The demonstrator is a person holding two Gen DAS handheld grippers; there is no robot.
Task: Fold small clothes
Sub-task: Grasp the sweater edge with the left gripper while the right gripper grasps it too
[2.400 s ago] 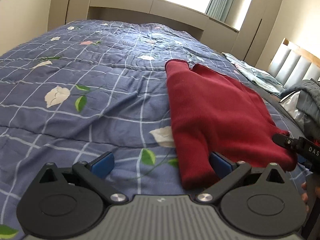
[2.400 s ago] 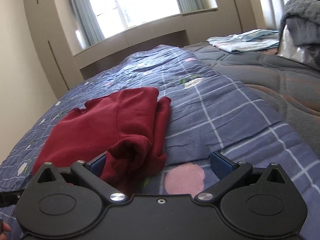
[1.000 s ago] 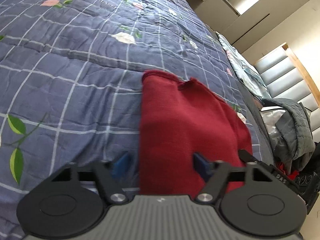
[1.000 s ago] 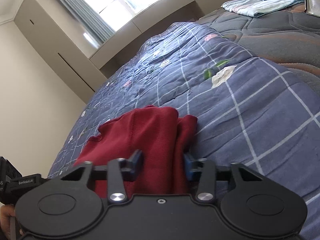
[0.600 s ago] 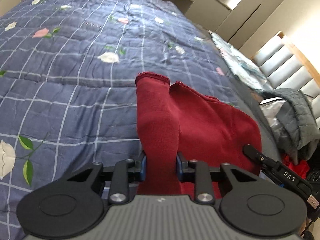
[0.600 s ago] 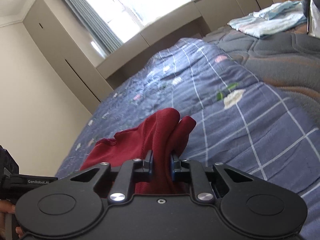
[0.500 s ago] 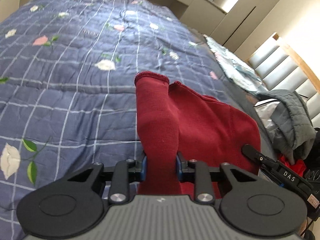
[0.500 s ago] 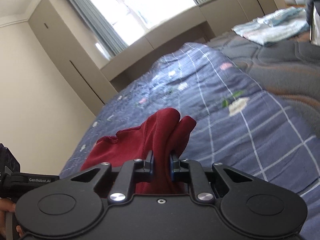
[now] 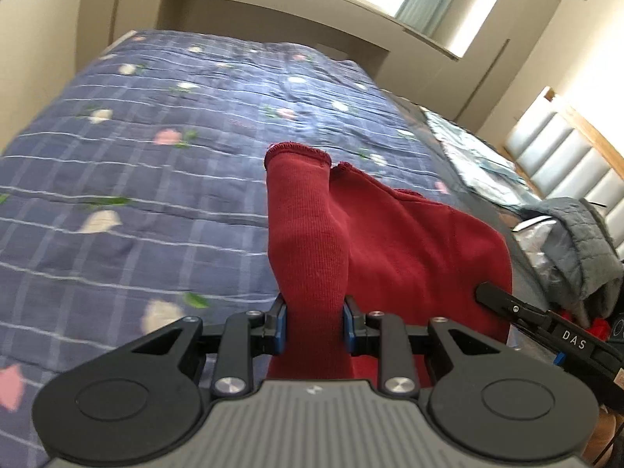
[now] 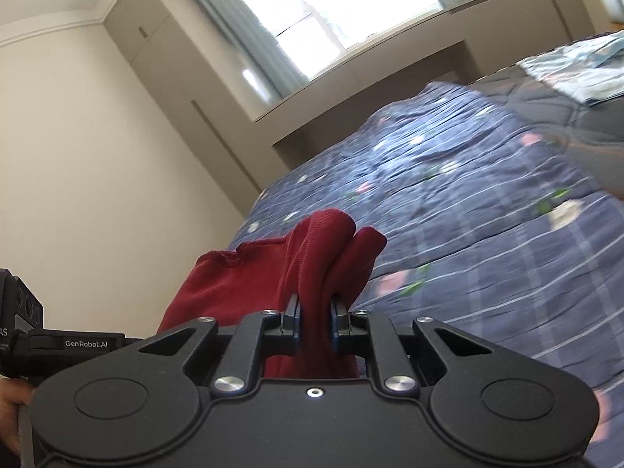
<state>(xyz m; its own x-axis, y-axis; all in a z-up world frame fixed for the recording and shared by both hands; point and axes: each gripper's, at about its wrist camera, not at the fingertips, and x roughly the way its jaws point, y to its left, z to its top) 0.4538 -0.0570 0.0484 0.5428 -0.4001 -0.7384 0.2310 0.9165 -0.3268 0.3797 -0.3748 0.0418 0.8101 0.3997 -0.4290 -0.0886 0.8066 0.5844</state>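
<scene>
Left gripper pose: the left gripper is tilted down toward the bed, and its blue pads are pinched on a thick fold of the red garment. Its jaws have just been closing, with the cloth between them.
Right gripper pose: the right gripper is angled less steeply, taking in more of the wall and window; its jaws have also just been closing and stand clamped on a bunched edge of the same red garment.
Hands: only a sliver of a hand shows at the left edge of the right wrist view, behind the other tool's black handle. The right gripper's own black body crosses the lower right of the left wrist view.
Hidden or unclear: each gripper's body covers the cloth below its pads, so the lower edge of the garment cannot be seen. Whether any part of it touches the bed cannot be told. The quilt pattern is blurred in both views.
Garment position: the red cloth runs up and away from each pair of pads, stretched between the two grippers above the blue checked floral quilt. One hemmed end stands upright ahead of the left pads.
Surroundings: a grey quilted blanket is heaped by the padded headboard, and pale folded cloth lies far across the bed.
</scene>
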